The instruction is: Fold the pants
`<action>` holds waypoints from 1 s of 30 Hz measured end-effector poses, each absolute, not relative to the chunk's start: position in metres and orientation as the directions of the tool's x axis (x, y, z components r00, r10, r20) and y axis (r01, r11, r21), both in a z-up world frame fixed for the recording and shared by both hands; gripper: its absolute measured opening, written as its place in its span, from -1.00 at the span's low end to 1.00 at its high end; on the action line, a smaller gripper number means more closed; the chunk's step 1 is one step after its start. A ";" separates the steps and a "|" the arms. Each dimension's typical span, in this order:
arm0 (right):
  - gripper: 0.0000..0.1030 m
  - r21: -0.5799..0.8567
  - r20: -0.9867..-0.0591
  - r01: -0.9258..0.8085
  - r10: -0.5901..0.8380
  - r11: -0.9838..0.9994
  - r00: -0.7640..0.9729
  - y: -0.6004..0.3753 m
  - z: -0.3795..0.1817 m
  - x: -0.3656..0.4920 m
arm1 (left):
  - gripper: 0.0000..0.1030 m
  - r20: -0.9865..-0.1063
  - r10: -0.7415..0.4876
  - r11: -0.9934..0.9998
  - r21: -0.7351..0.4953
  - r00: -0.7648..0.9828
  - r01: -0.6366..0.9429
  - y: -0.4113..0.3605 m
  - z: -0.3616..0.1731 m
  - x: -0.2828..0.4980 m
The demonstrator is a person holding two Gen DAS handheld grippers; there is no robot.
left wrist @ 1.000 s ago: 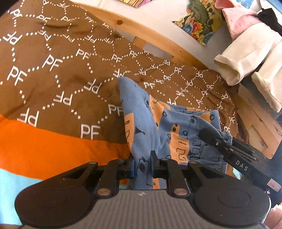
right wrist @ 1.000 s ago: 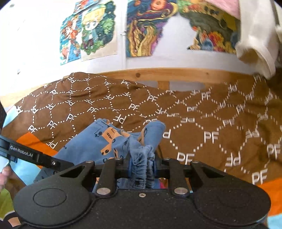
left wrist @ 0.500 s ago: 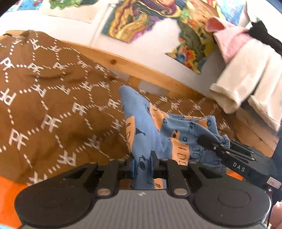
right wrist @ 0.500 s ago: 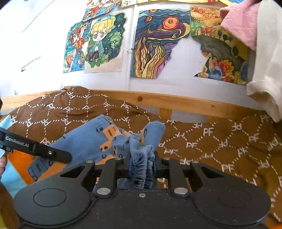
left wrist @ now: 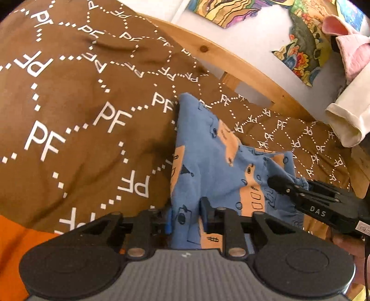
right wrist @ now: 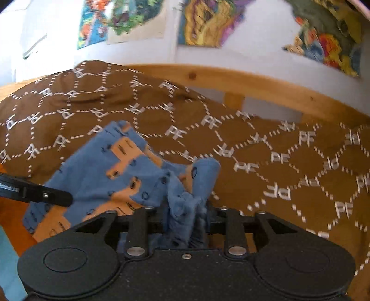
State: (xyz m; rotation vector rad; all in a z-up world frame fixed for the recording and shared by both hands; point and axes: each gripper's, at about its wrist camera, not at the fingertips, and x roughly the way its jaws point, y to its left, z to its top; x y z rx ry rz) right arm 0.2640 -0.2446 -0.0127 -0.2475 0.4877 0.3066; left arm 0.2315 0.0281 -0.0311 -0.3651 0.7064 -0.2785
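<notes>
The blue pants with orange patches lie bunched on the brown bedspread. A leg end runs back between the fingers of my left gripper, whose jaws are opening; the cloth hangs loose in the gap. In the right wrist view the gathered waistband of the pants sits between the fingers of my right gripper, whose jaws are also opening, and the pads no longer squeeze it. Each gripper shows in the other's view, the right gripper over the waist end and the left gripper at the leg end.
A wooden bed rail runs behind the bedspread along a white wall with paintings. Cream and pink clothes hang at the right. An orange stripe borders the spread near me. A hand holds the right gripper.
Both sets of jaws have widened around the cloth they pinched before. Both views have swung down toward the bedspread, and the pants now lie lower and flatter on it.
</notes>
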 end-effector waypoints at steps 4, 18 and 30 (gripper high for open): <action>0.24 -0.138 -0.480 -0.314 0.214 0.939 0.851 -0.254 -0.013 0.264 | -0.13 -0.591 -0.346 0.910 -0.401 0.729 0.106 0.029 -0.033 0.231; 0.98 -0.053 -0.400 -0.222 0.183 0.974 0.898 -0.275 0.007 0.240 | 0.99 -0.558 -0.238 0.956 -0.281 0.795 0.089 0.018 0.000 0.206; 0.99 -0.017 -0.303 -0.254 0.237 0.967 0.923 -0.261 0.042 0.163 | 1.00 -0.506 -0.155 0.983 -0.166 0.849 0.081 0.009 0.037 0.159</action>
